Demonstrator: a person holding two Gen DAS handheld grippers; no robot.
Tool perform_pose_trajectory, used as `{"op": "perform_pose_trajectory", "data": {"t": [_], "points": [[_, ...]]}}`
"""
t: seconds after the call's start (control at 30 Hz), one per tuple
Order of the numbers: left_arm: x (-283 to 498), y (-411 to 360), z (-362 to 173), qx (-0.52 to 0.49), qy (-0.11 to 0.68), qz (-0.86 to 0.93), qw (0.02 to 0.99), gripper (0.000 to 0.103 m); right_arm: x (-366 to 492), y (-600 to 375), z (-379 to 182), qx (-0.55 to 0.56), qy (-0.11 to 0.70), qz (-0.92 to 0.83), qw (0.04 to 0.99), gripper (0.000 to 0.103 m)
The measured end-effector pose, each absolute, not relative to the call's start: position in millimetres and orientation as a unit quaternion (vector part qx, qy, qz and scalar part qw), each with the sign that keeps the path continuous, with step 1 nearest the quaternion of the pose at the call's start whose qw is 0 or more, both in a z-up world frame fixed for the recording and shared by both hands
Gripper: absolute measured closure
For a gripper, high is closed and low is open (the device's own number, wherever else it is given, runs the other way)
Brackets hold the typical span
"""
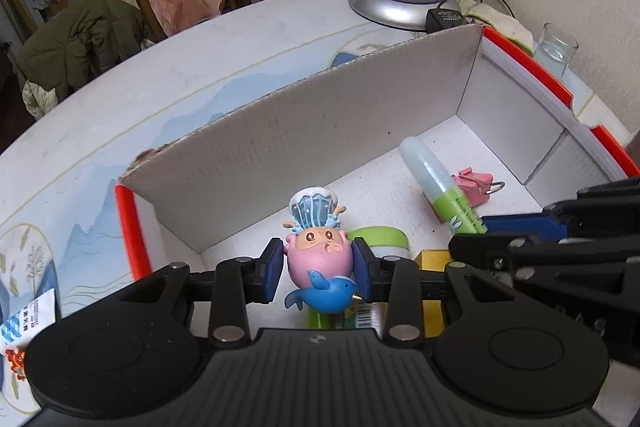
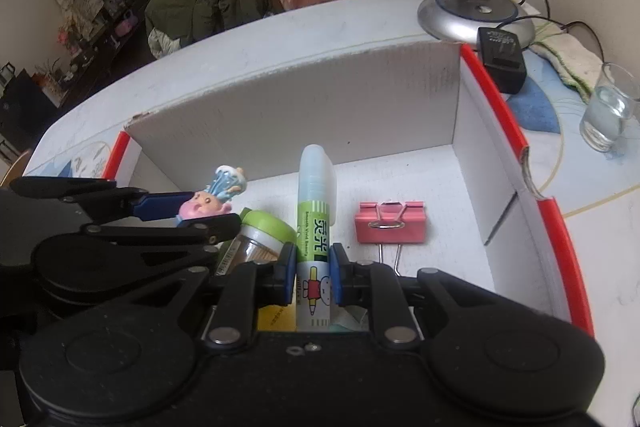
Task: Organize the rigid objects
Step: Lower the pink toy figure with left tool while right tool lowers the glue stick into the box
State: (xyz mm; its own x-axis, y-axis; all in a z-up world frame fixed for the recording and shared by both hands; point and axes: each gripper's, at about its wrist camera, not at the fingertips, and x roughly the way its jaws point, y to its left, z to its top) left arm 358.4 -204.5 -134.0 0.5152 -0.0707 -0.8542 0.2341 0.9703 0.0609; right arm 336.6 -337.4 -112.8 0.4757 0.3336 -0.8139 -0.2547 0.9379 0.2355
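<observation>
The left tool is pinching a small toy figure by its pink body, both blue pads pressing its sides, and is holding it over the near end of the cardboard box, above a green-lidded jar; the right tool is gripping a glue stick low on its printed barrel, the pale cap pointing away toward the far wall of the box. Just right of the glue stick a pink binder clip is lying flat on the box floor, and something yellow is sitting under the tools, too hidden to name. To place well, I judge each piece should be going down into a bare patch of the floor: the figure left of the jar, not onto its lid, and the glue stick laid between jar and clip without nudging either. The two tools are crowding each other, so lowering one at a time looks safer, and loosening only once the thing is resting. Beyond the box, on the tabletop, a lamp base and a glass of water are standing well clear
</observation>
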Motion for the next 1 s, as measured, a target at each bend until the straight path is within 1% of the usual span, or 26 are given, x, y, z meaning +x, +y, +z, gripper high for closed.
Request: {"op": "perform_pose_trajectory", "data": {"t": [0.57,0.77,0.83,0.87,1.0], "points": [[375,-203,-153,0.066,0.544,-0.078,0.833,0.067,343,-338,-127,0.028,0.513,0.176,0.84,0.086],[374,-202,-152,0.065,0.544,-0.079,0.833,0.067,343,-338,-126,0.029,0.517,0.175,0.838,0.084],[373,-203,-149,0.066,0.538,-0.078,0.837,0.065,341,-340,-125,0.031,0.517,0.175,0.837,0.082],[372,-203,-147,0.068,0.535,-0.076,0.839,0.062,341,-340,-124,0.031,0.516,0.175,0.838,0.081],[367,-204,-141,0.064,0.525,-0.078,0.845,0.06,337,-342,-121,0.028,0.512,0.174,0.841,0.079]]}}
